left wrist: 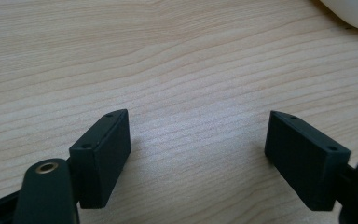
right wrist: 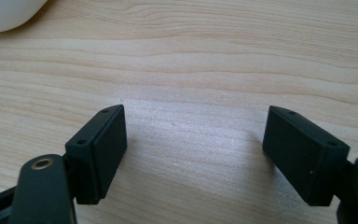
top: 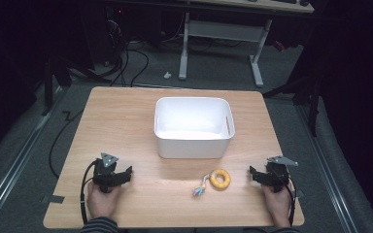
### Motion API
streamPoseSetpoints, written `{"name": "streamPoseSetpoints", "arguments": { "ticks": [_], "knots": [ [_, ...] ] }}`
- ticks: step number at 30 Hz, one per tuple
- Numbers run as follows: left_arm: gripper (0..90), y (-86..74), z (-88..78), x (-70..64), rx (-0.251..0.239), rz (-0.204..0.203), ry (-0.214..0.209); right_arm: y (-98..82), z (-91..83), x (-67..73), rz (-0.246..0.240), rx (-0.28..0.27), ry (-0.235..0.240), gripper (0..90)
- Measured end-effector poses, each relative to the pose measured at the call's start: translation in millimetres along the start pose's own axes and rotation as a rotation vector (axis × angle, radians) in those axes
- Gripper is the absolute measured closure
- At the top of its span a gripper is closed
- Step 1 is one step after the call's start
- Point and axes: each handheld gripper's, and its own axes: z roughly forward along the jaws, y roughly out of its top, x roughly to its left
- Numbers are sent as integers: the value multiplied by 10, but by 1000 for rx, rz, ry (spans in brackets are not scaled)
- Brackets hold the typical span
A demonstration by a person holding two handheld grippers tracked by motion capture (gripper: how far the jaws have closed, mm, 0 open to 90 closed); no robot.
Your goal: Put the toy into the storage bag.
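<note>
Yellow ring (top: 220, 178) with short multicoloured cord (top: 200, 189) flat on table (top: 126, 116), front of white bin (top: 193, 127). Cord trailing toward left gripper (top: 124, 174); ring end nearer right gripper (top: 253, 174), just to its left. Both sets of jaws spread wide, nothing between. Bin looks empty. Likely right-hand pick.

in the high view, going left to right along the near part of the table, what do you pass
left gripper → yellow ring with a short cord → right gripper, all on the wooden table; the white bin sits farther back, so it is left out.
</note>
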Motion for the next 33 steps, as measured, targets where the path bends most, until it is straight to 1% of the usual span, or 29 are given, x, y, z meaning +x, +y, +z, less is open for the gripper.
{"name": "streamPoseSetpoints", "arguments": {
  "ticks": [6,8,11,19,22,24,26,29,33],
  "knots": [
    [227,4,4,1,0,0,-1,5,8,9,0,1,4,197],
    [228,4,4,1,0,0,-1,5,8,8,-5,3,5,195],
    [228,4,4,1,0,0,-1,-4,1,-1,-26,4,20,185],
    [227,4,3,1,0,0,-1,-3,0,2,-25,6,25,187],
    [227,1,1,0,0,2,-3,-4,-2,8,-26,3,23,203],
    [227,0,1,0,0,1,-3,-6,-6,24,-21,-5,17,244],
    [227,1,0,1,1,4,-3,-6,-7,31,-25,-8,16,250],
    [227,5,5,1,0,2,-3,-9,-24,31,-32,0,26,273],
    [227,5,5,1,0,2,-3,-24,-32,31,-35,-11,31,305]
  ]
}}
